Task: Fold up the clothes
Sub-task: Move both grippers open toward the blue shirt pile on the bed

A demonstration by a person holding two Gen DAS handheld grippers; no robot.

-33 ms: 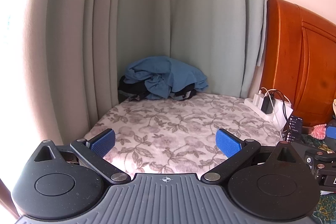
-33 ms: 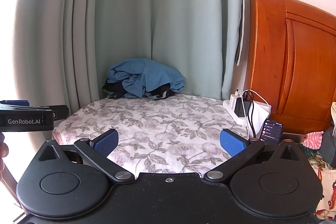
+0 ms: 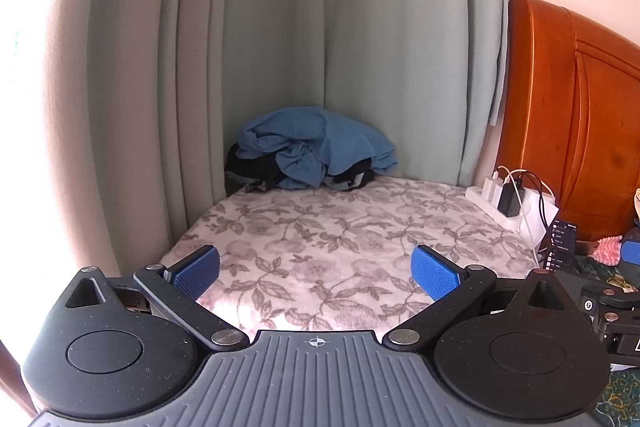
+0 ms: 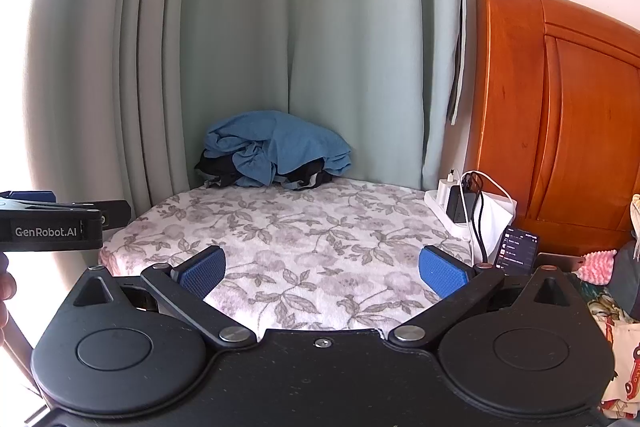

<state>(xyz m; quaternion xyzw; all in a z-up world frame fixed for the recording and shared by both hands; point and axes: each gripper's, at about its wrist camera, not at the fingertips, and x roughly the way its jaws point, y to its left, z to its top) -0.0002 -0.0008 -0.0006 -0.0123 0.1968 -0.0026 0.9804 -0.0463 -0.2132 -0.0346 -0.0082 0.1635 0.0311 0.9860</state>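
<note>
A crumpled pile of clothes (image 3: pixel 316 151) lies at the far end of a flower-patterned surface (image 3: pixel 320 227), against the curtain: a blue garment on top of a black one. It also shows in the right wrist view (image 4: pixel 276 153). My left gripper (image 3: pixel 316 271) is open and empty, held over the near end of the surface. My right gripper (image 4: pixel 324 273) is open and empty too, at about the same distance from the pile. The left gripper's body (image 4: pixel 52 223) shows at the left edge of the right wrist view.
A grey-green curtain (image 3: pixel 320 47) hangs behind and left of the surface. A white power strip with chargers and cables (image 4: pixel 460 203) and a lit phone (image 4: pixel 518 251) stand at the right edge. A wooden headboard (image 4: pixel 560 127) rises on the right.
</note>
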